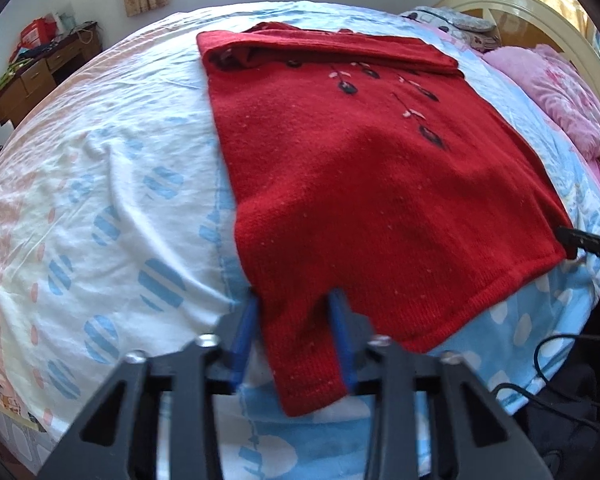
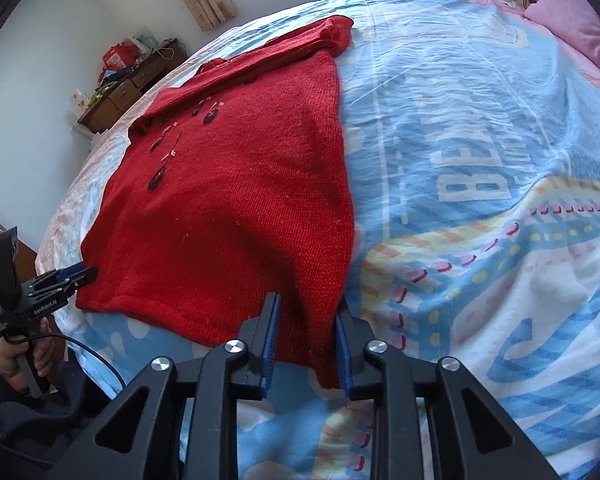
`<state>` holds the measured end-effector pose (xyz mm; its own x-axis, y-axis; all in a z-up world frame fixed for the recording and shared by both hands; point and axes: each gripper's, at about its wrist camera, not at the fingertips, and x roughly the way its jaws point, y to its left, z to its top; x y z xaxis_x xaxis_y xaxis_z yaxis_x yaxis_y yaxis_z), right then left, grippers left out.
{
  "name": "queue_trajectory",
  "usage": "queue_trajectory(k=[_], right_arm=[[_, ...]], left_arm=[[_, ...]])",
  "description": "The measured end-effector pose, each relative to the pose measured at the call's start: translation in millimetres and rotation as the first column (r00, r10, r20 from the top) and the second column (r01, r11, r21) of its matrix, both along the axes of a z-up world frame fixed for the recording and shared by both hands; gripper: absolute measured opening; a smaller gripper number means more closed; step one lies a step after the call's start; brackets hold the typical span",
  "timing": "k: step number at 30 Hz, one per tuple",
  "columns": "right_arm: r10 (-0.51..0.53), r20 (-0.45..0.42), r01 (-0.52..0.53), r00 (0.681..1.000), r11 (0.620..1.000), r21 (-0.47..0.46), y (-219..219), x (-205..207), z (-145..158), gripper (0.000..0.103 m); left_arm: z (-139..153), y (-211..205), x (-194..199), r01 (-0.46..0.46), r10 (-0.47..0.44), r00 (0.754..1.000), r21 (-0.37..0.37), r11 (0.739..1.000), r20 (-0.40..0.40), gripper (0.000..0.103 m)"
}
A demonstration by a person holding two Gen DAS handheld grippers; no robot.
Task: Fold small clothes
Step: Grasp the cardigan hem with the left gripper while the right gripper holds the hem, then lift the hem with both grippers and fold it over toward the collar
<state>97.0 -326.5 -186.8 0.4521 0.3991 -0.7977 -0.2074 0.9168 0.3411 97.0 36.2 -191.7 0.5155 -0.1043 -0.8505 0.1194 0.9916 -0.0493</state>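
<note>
A red knitted sweater (image 1: 360, 180) with dark flower embroidery lies flat on the bed, its sleeves folded across the far top. My left gripper (image 1: 294, 300) holds the near left hem corner, the cloth filling the gap between its blue pads (image 1: 246, 328). In the right wrist view the same sweater (image 2: 240, 200) stretches away, and my right gripper (image 2: 308, 304) is shut on its near right hem corner. Each gripper shows in the other's view: the left gripper (image 2: 82, 274) at the hem's left end, the right gripper (image 1: 568, 236) at the right end.
A blue, white and pink patterned bedcover (image 2: 480, 160) spreads under the sweater. Pink pillows (image 1: 560, 92) and a cream headboard (image 1: 540, 12) lie at the far right. A cluttered wooden desk (image 1: 32, 76) stands by the wall. A hand (image 2: 16, 364) holds the left gripper's handle; a black cable (image 1: 548, 360) hangs near.
</note>
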Motion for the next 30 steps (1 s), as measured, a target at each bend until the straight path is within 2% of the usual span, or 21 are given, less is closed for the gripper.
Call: queue_trajectory(k=[1,4,9,16,20,24,27,30], right_arm=[[0.0,0.002,0.0,1.0,1.0,-0.002,0,0,1,0.006],[-0.011,0.016,0.01,1.0,1.0,0.006,-5,-5,5,0.006],[-0.034,0.065,0.028,0.997,0.995,0.101,-19,-9,21,0.005],[-0.051,0.085,0.034,0.995,0.982,0.183,-24,-9,29,0.005],[-0.056,0.085,0.03,0.995,0.957,0.289,-30,-9,37,0.005],[-0.057,0.125,0.008,0.99,0.932,0.363,-29,-4,57,0.005],[-0.061,0.16,-0.004,0.985,0.925,0.38,-27,3,73,0.005],[-0.07,0.189,-0.01,0.98,0.921,0.39,-26,10,86,0.005]], left_arm=[[1,1,-1,0.005,-0.005,1.0,-0.009,1.0,-0.005,0.015],[8,8,-5,0.007,-0.008,1.0,-0.054,0.999,-0.01,0.011],[27,25,-8,0.0,0.003,1.0,-0.18,0.984,0.017,0.01],[41,29,-11,0.018,0.0,0.998,-0.26,0.965,0.068,0.01],[51,33,-6,0.036,-0.002,0.995,-0.33,0.943,0.103,0.01],[65,39,4,0.038,0.013,0.99,-0.36,0.932,0.138,0.01],[75,44,10,0.04,0.026,0.986,-0.378,0.925,0.167,0.009],[82,46,19,0.035,0.039,0.981,-0.369,0.929,0.19,0.009]])
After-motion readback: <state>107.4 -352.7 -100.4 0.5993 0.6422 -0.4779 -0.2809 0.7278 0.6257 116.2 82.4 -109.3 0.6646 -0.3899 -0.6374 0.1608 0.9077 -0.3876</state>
